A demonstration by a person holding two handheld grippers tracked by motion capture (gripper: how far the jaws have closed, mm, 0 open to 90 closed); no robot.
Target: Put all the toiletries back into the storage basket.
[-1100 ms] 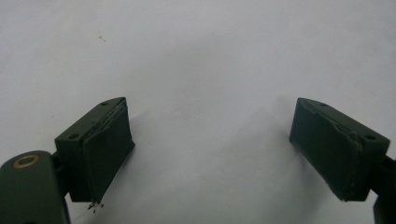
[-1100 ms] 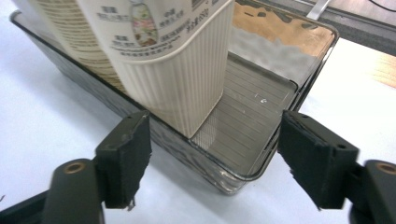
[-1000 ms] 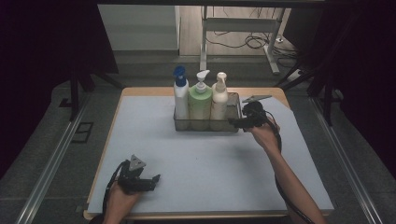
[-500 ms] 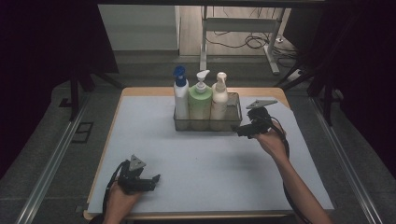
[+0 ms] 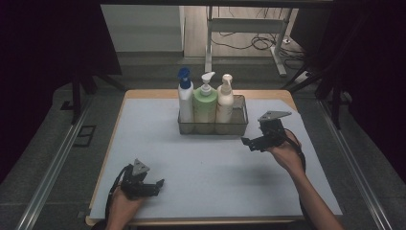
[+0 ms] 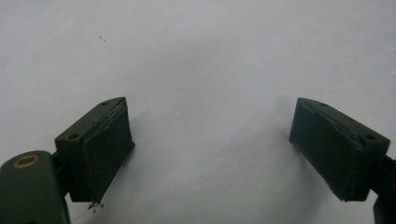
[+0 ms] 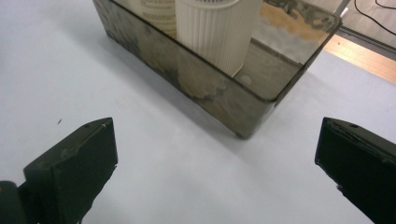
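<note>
We note the right claw (image 5: 247, 142) empty, jaws wide, near the smoked translucent rectangular caddy (image 7: 224, 100) at the surface's far edge; our worry: clipping its corner topples the ribbed cream pump bottle (image 7: 217, 28).

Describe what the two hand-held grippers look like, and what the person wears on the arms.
Each hand-held gripper, left and right, is black, with a grey three-cornered plate on top and a dark cable trailing back. The left gripper view shows two blocky black jaws with flat, worn pads and a brass-coloured ring. No sleeves show on the forearms.
</note>
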